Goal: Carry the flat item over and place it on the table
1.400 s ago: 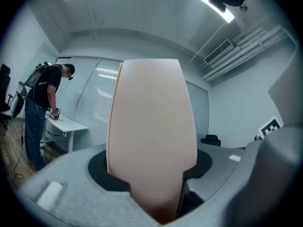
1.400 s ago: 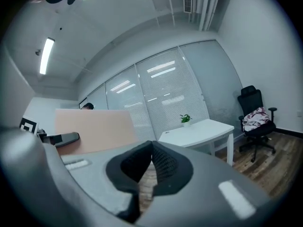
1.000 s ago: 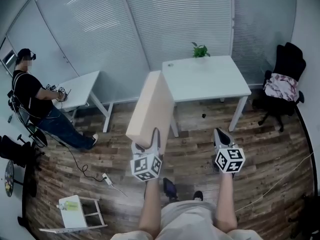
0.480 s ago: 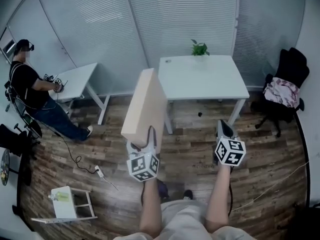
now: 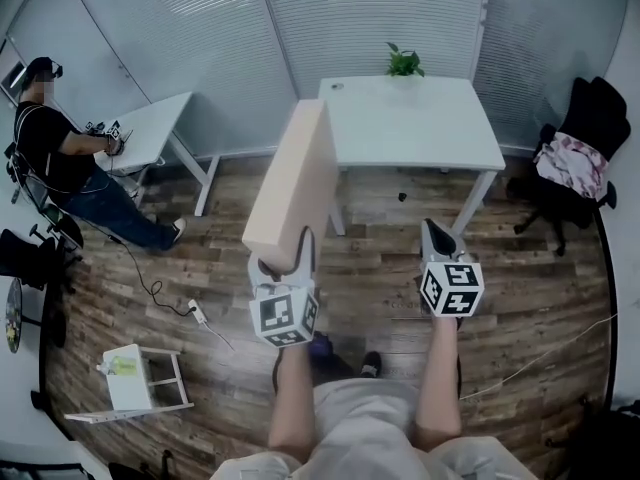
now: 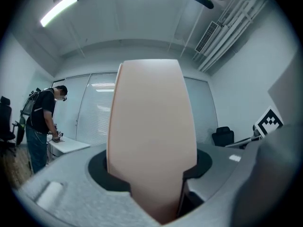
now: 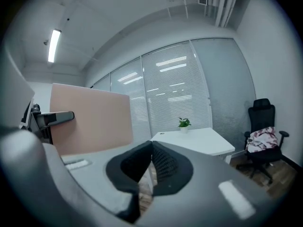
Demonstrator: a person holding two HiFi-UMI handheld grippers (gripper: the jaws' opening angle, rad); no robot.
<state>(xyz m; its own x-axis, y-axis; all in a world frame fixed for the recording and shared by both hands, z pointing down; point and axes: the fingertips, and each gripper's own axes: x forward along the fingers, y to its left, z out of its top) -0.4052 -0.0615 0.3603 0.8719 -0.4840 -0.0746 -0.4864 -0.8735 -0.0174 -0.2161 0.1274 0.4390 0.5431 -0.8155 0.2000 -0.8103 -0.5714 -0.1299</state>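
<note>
A pale peach flat board stands on edge, leaning away from me, with my left gripper shut on its lower end. In the left gripper view the board fills the middle, wedged between both jaws of the left gripper. My right gripper hangs beside it at the right, shut and holding nothing; its pads meet in the right gripper view, where the board shows at left. The white table stands ahead, just beyond the board's top.
A small potted plant sits on the table's far edge. A person stands at a second white table at the left. A black office chair with cloth is at right. A white stool and a cable lie on the wood floor.
Both grippers have risen a little in the head view, with the board still held by the left one. The table has shifted slightly up the view.
</note>
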